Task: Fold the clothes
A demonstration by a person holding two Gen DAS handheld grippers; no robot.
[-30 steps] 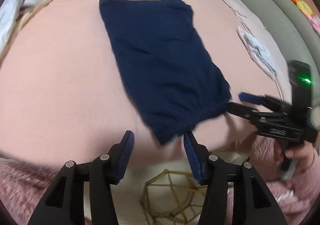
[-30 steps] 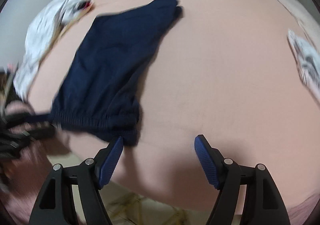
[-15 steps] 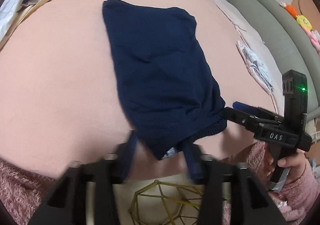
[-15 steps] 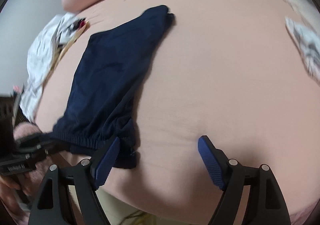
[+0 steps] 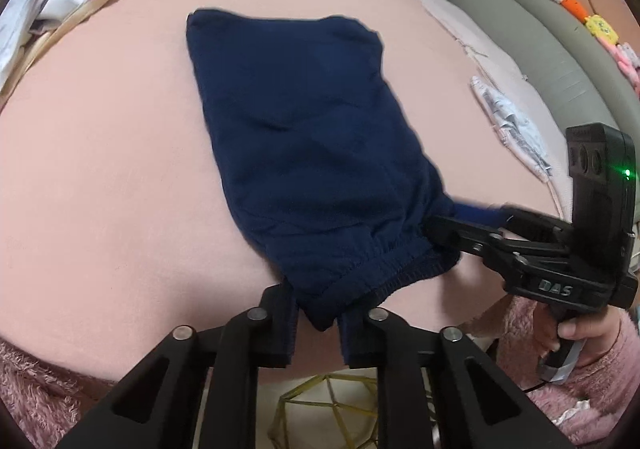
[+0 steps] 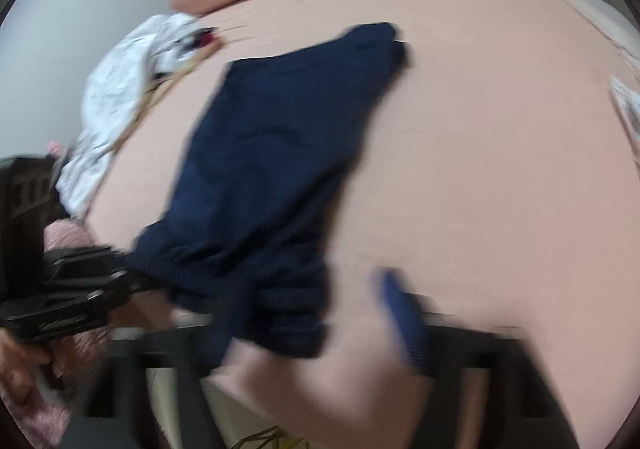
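At the far left edge of the bed (image 5: 100, 169), a heap of white printed clothes (image 5: 48, 5) lies unfolded, so by the look of it more work waits there.

In the middle of the pink sheet lies the navy shorts (image 5: 304, 153), already doubled into a long narrow strip, the elastic waistband toward the near edge of the bed and the leg hems at the far end. That first lengthwise fold looks done; what seems left is to bring the waistband end over toward the hems, then set the piece aside.

The left tongs (image 5: 318, 319) have just been closing and now pinch the near-left corner of the waistband, their pads pressed on the cloth.

The right tongs (image 5: 452, 225), seen from the left wrist camera, have also just been closing, and they bite the other waistband corner; the right wrist view is too smeared to confirm the pads' contact, though cloth sits between them there too. A hand (image 5: 580, 333) in a fuzzy pink sleeve holds that tool.

Further right on the sheet lies a small white patterned garment (image 5: 508, 121), well apart from the shorts.
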